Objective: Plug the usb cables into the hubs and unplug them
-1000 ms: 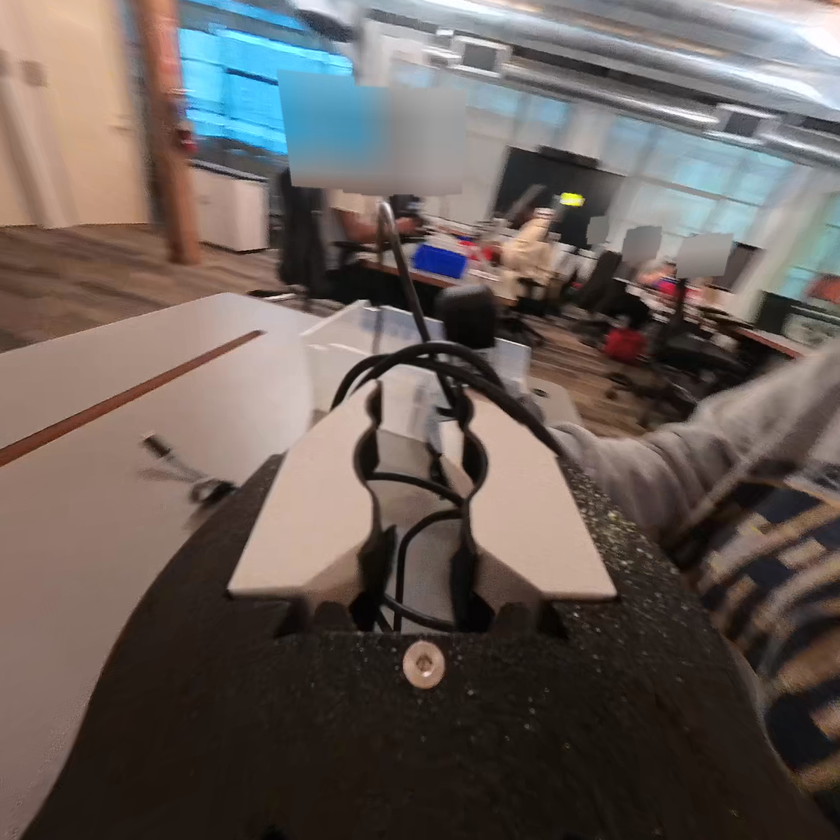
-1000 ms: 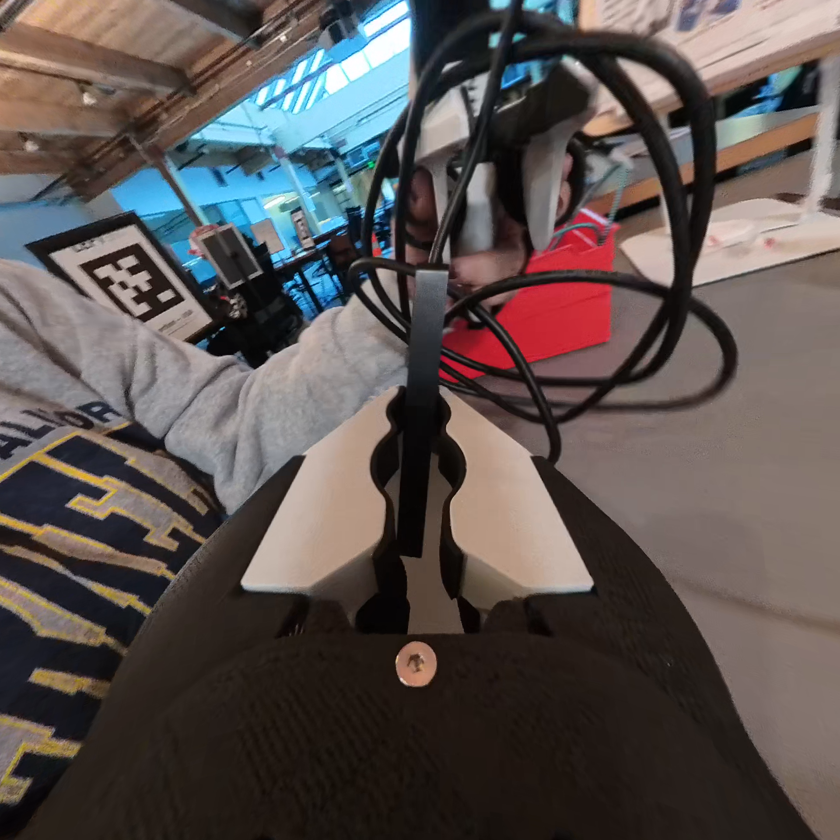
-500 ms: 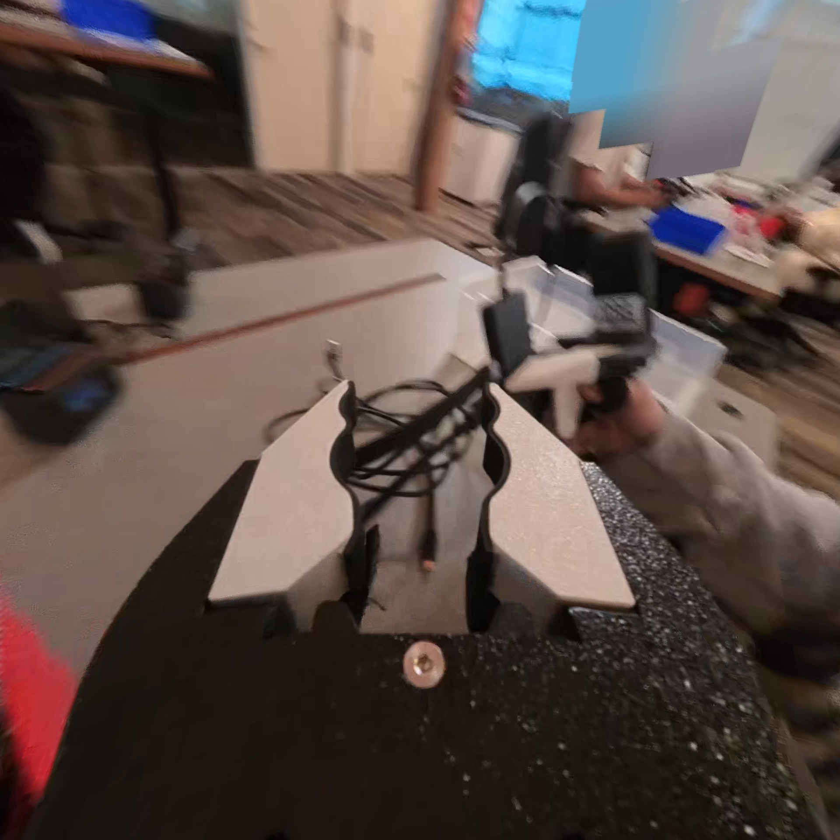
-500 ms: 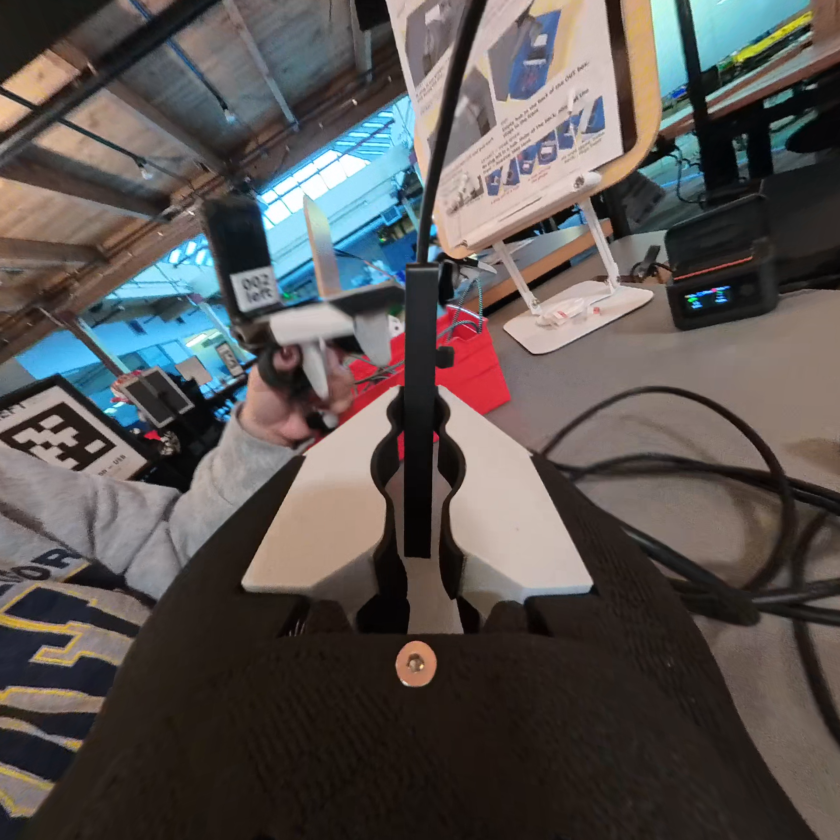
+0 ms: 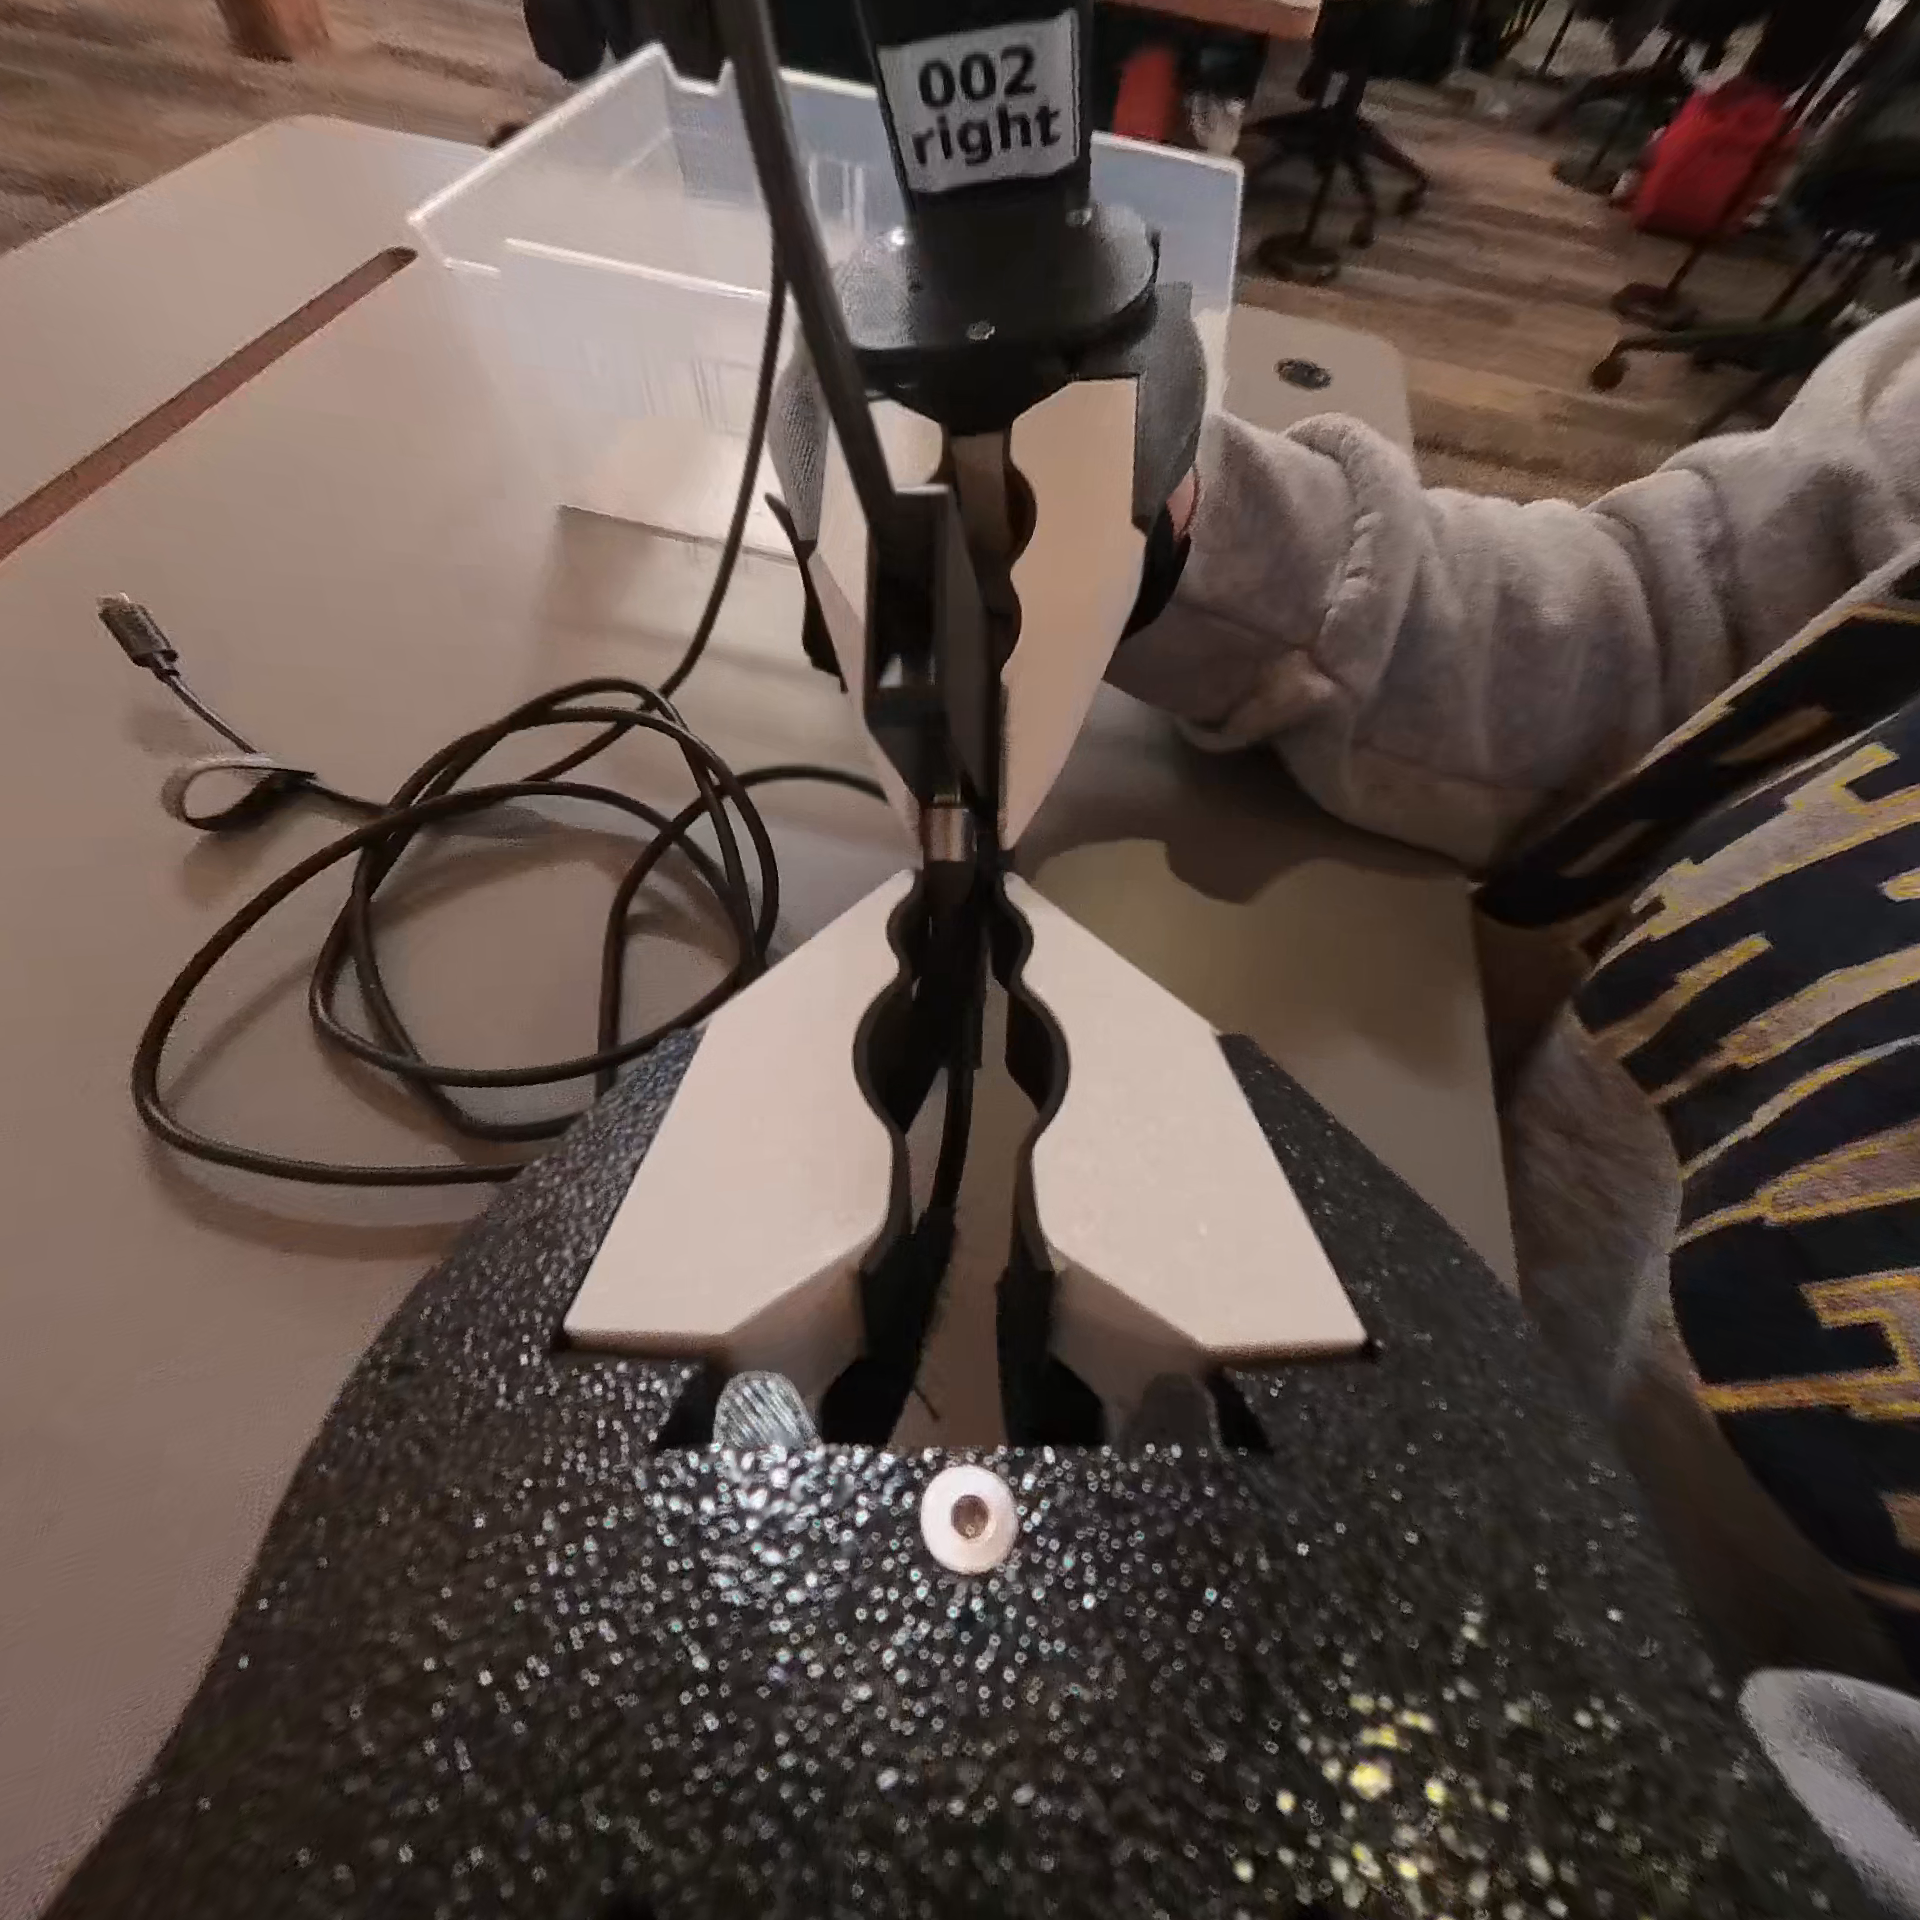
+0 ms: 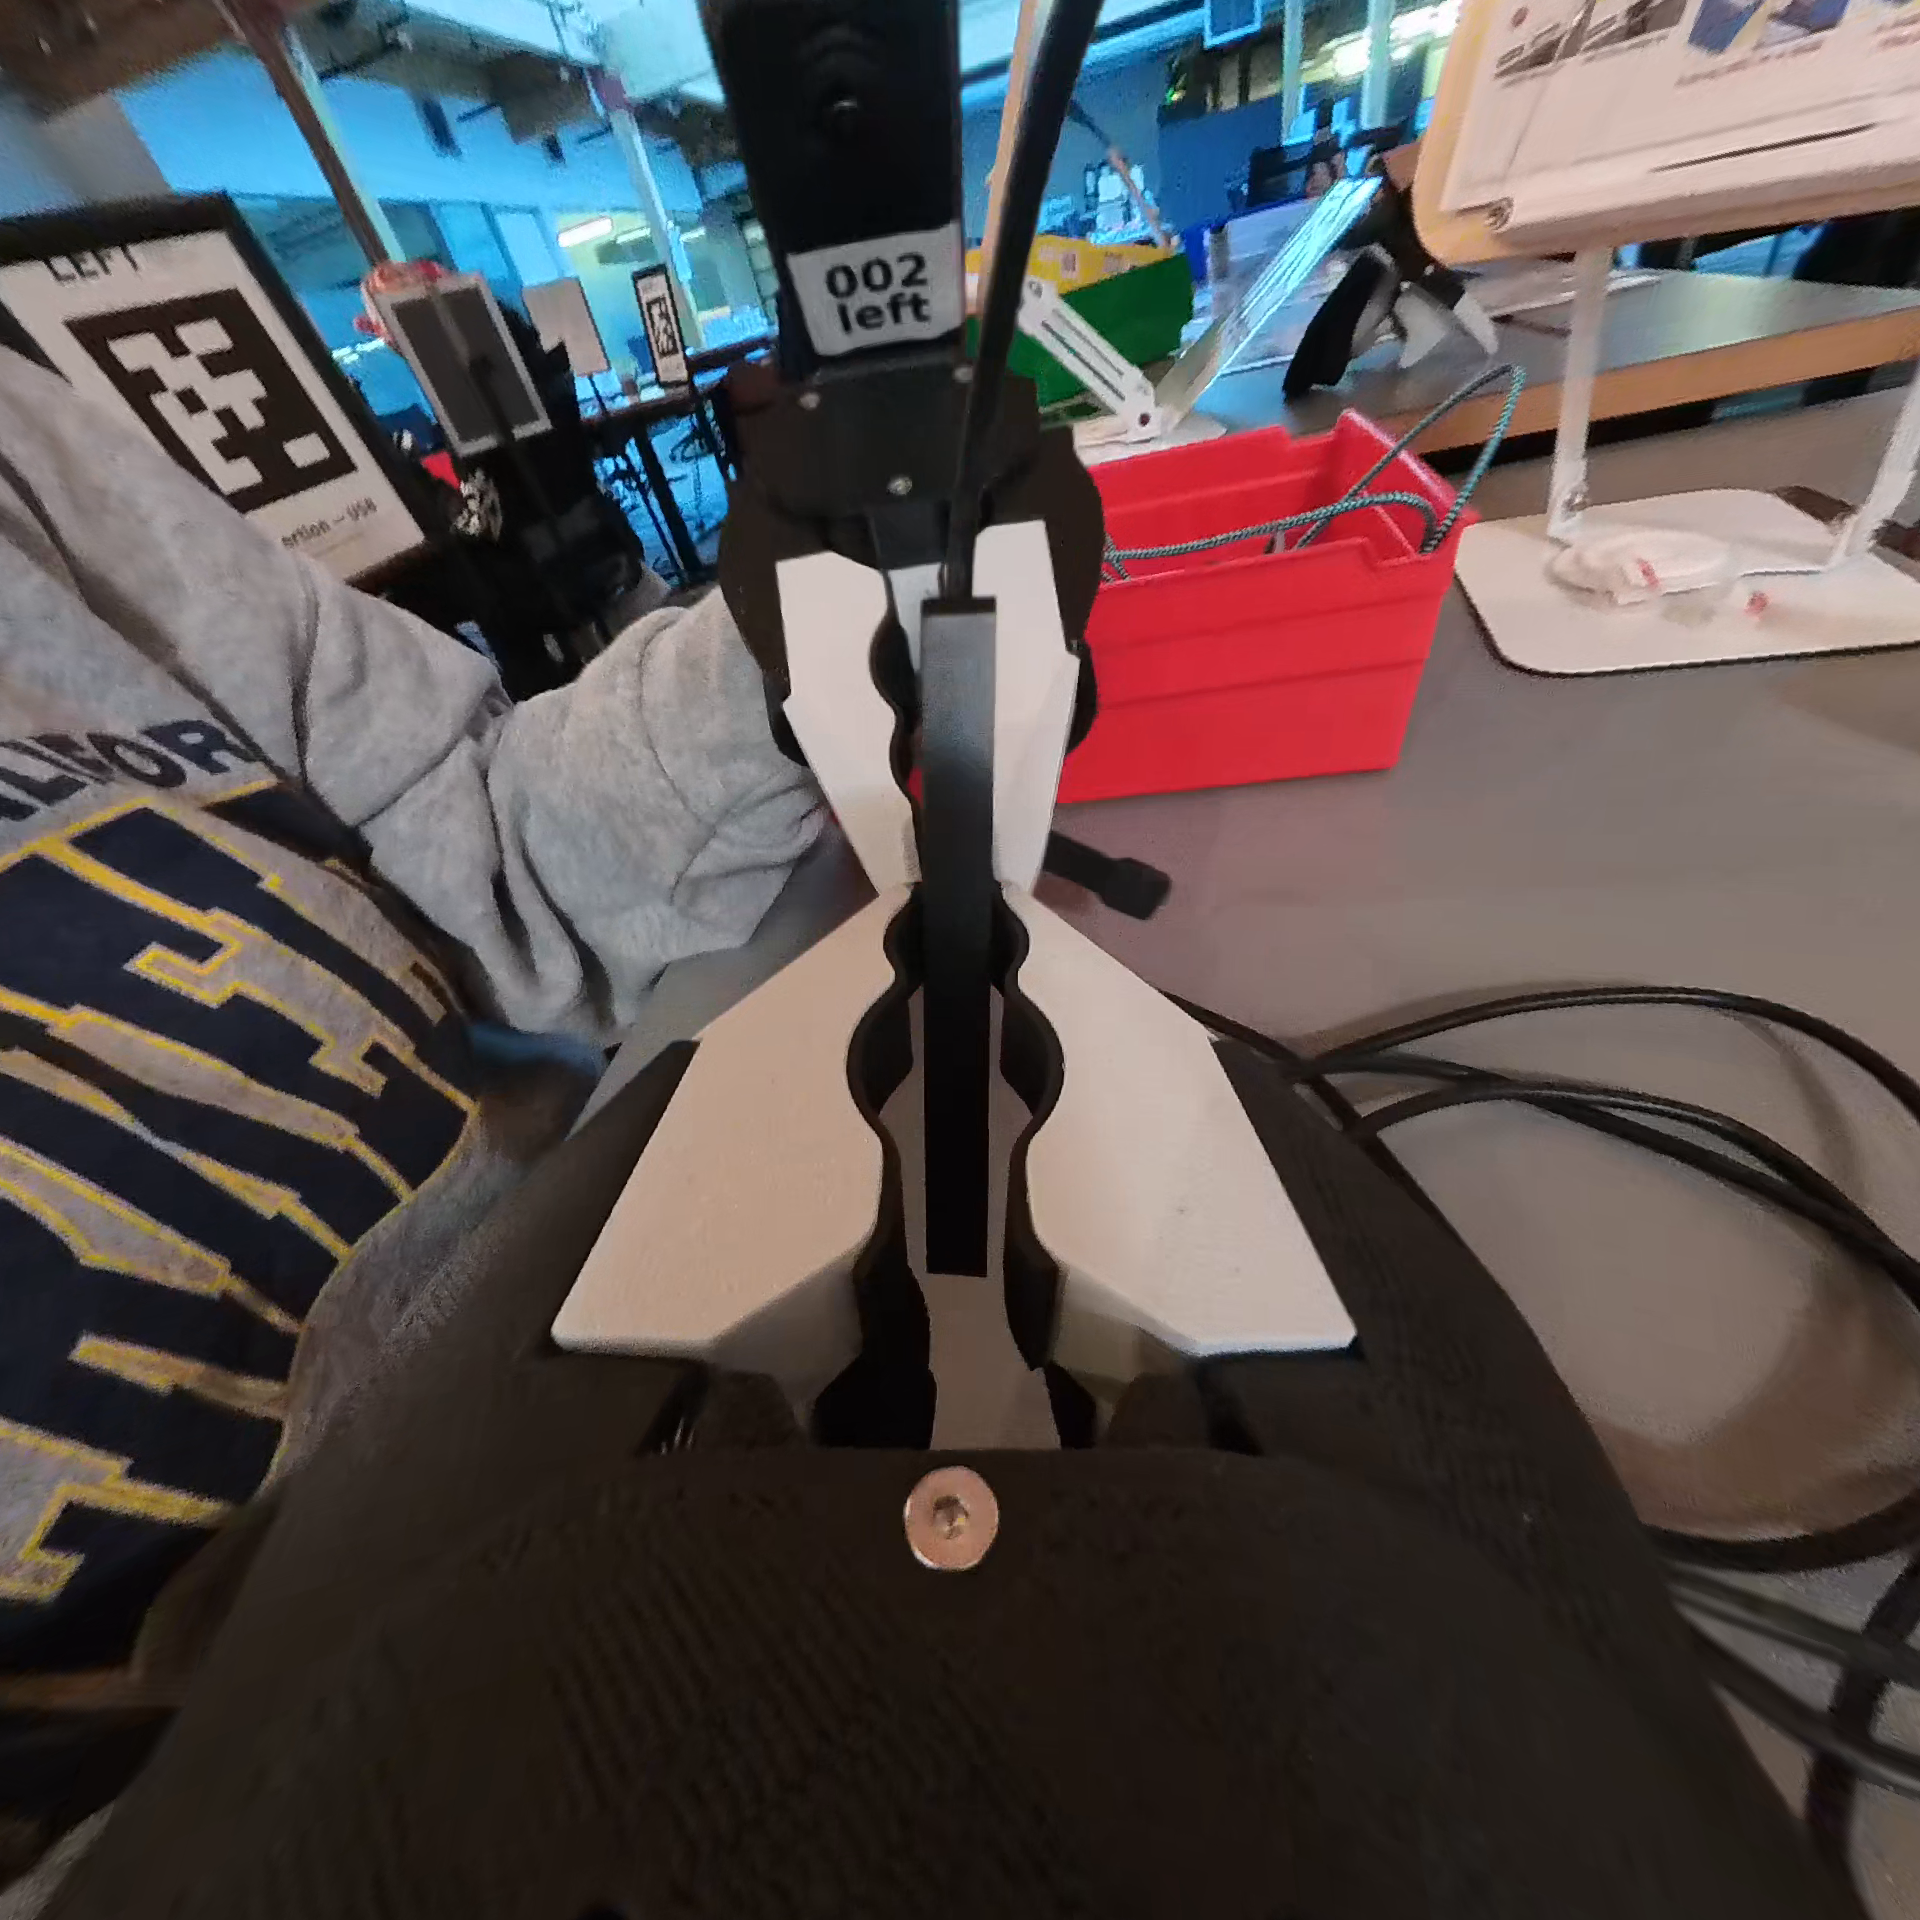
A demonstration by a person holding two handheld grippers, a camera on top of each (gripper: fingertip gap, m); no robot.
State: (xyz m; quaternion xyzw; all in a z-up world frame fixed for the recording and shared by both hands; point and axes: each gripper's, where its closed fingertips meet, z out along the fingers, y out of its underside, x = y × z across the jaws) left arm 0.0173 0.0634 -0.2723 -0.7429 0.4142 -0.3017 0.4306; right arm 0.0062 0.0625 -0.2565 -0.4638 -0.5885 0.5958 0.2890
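Note:
In the left wrist view my left gripper (image 5: 956, 883) is shut on a black USB cable. The cable's silver plug (image 5: 945, 831) sticks out past the tips. Facing it tip to tip, my right gripper (image 5: 951, 795) is shut on a slim black hub (image 5: 925, 623). The plug touches the hub's near end; how deep it sits is hidden. In the right wrist view my right gripper (image 6: 956, 925) clamps the hub (image 6: 956, 1091) edge-on, and the left gripper (image 6: 951, 862) closes around its far end. The rest of the cable (image 5: 468, 883) lies coiled on the table.
A clear plastic bin (image 5: 623, 260) stands behind the grippers. A second connector end (image 5: 135, 629) lies at the table's left. A red bin (image 6: 1247, 644) with a teal cord and a white stand (image 6: 1683, 582) are at the far side. The person's grey sleeve (image 5: 1403, 623) is on the right. Less than 4 cm separates the two grippers' tips.
My left gripper was open over the coiled cable half a second ago. It has since shut on the plug end and come tip to tip with the right gripper, which still holds the hub.

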